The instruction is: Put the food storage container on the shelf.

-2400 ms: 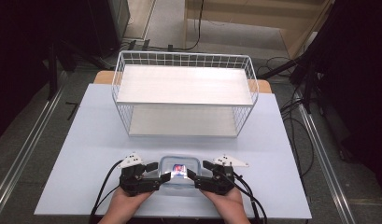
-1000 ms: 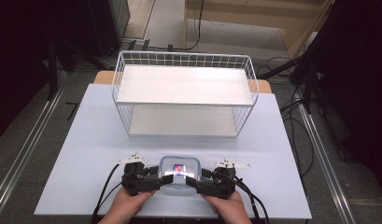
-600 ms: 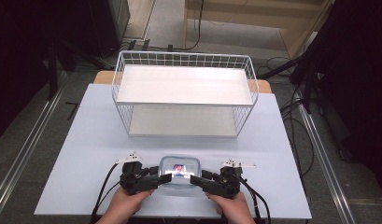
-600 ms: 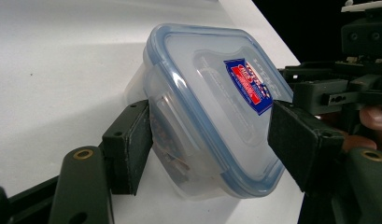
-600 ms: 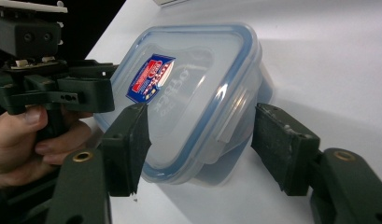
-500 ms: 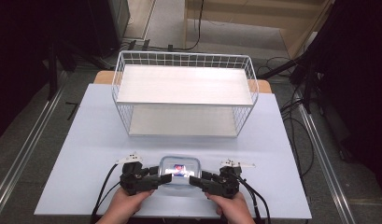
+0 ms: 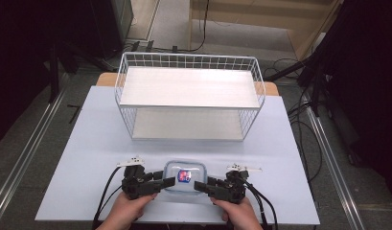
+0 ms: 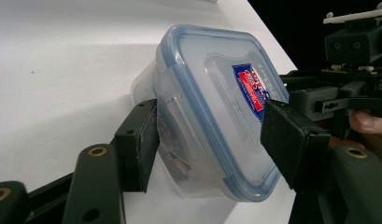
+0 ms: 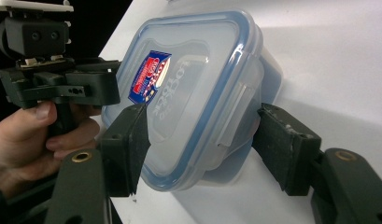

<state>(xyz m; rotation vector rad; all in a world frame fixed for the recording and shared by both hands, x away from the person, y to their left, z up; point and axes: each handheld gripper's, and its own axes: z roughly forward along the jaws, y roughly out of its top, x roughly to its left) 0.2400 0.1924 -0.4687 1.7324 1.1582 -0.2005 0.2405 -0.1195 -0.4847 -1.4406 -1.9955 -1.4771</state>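
Sitting at the near edge of the bench (image 7: 88,143), your clear box (image 7: 184,176) has a blue-rimmed lid and red-blue sticker. Your left gripper (image 7: 168,182) and right gripper (image 7: 199,185) jaws stand wide around its ends, not clamped.

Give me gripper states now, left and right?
Left gripper: open, jaws straddling the container.
Right gripper: open, jaws either side of the container's other end, no clear contact.
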